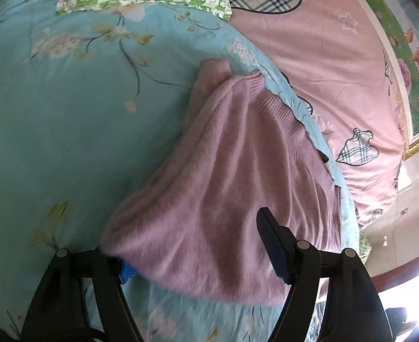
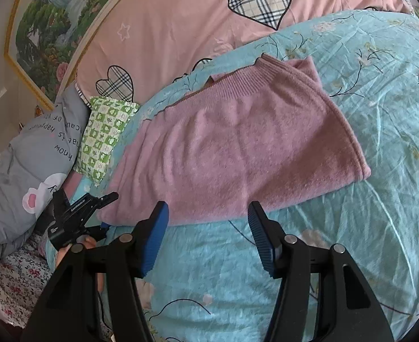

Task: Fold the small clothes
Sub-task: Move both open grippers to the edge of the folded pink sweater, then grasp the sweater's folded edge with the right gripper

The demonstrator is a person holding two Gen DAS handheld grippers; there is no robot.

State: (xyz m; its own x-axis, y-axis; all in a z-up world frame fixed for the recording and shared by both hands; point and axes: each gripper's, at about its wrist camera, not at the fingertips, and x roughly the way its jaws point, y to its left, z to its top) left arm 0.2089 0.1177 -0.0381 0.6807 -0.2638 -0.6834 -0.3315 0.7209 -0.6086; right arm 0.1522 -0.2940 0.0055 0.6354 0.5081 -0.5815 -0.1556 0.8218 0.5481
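Observation:
A folded pink knit sweater [image 2: 237,148] lies on the light blue floral quilt [image 2: 366,228]; it also shows in the left wrist view [image 1: 223,199]. My left gripper [image 1: 192,253] stands open at the sweater's near corner, its jaws wide apart with the cloth lying over the left blue pad [image 1: 126,273] and between the fingers. From the right wrist view the left gripper [image 2: 98,213] sits at the sweater's left corner. My right gripper [image 2: 206,236] is open and empty, just in front of the sweater's near edge.
A pink sheet with plaid hearts [image 2: 181,28] covers the bed beyond the quilt. A green checked pillow [image 2: 104,136] and a grey printed quilt [image 2: 24,171] lie at the left. A framed landscape picture [image 2: 52,28] hangs on the wall.

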